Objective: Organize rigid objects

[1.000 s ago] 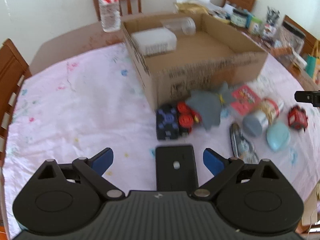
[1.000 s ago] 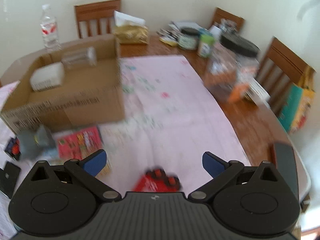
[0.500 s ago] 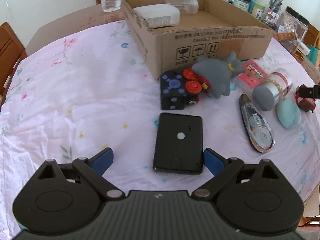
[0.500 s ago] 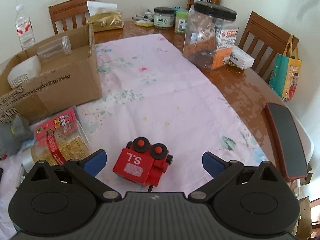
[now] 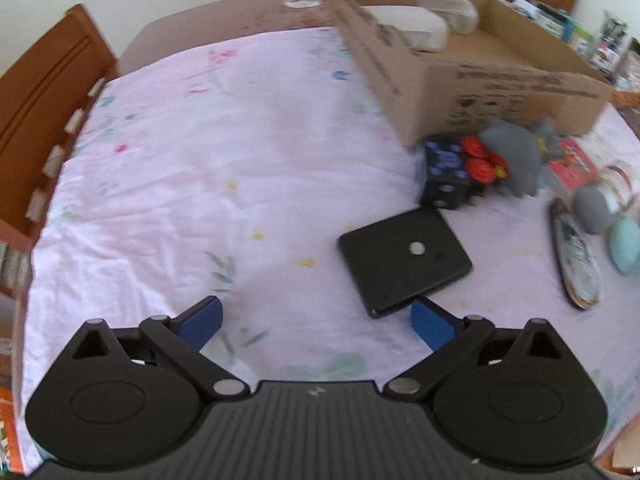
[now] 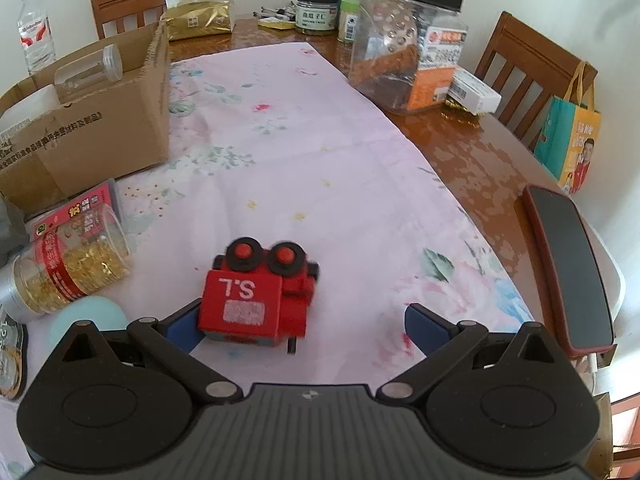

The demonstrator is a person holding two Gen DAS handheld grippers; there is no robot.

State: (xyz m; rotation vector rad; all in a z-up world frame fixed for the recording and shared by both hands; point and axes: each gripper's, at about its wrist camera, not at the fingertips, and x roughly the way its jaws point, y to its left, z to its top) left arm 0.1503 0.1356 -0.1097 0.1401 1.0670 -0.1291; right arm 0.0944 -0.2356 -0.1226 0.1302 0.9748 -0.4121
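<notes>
My left gripper (image 5: 316, 322) is open and empty above the cloth. A flat black device (image 5: 404, 260) lies just ahead of its right finger. Beyond it are a black dice cube (image 5: 444, 176), a red-wheeled toy and a grey plush (image 5: 516, 156), in front of the cardboard box (image 5: 472, 80). My right gripper (image 6: 304, 326) is open. A red toy car (image 6: 256, 300) marked "S.L" sits between its fingers, close to the left one. A jar of yellow capsules (image 6: 68, 268) lies on its side to the left.
The box (image 6: 92, 120) holds a clear jar (image 6: 88, 68) and a white container. A light blue egg shape (image 6: 90, 314), a red packet, a big clear jar (image 6: 408, 40), a phone (image 6: 568, 268) and wooden chairs surround the pink cloth.
My left gripper swung left, so the black device now lies off to its right. My right gripper moved forward, and the red car now sits between its fingers.
</notes>
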